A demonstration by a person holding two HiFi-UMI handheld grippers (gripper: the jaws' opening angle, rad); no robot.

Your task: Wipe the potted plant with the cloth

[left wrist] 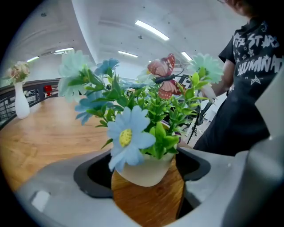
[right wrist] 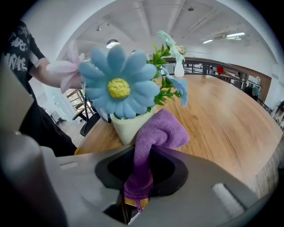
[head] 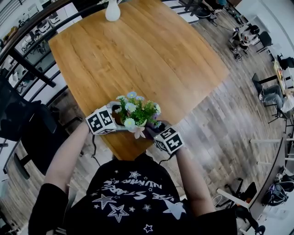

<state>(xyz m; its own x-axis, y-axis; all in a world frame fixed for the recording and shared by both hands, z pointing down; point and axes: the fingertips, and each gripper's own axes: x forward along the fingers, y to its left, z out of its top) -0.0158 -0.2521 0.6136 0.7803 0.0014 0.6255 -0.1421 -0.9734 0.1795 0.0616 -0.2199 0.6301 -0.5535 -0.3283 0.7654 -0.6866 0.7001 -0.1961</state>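
Observation:
The potted plant (head: 137,111), green leaves and pale blue and white flowers in a cream pot (left wrist: 146,170), stands near the wooden table's front edge (head: 131,153). My left gripper (head: 118,120) reaches in from the left. In the left gripper view it (left wrist: 148,188) is open wide, with the pot between the jaws and a pad close on each side. No pad visibly presses on the pot. My right gripper (head: 154,129) comes from the right and is shut on a purple cloth (right wrist: 156,135), whose bunched end lies against the pot (right wrist: 125,128).
A white vase (head: 112,11) stands at the table's far edge. The person's torso in a black star-print shirt (head: 133,197) is right behind the front edge. A black chair (head: 27,124) sits left of the table. The wooden top (head: 138,50) stretches beyond the plant.

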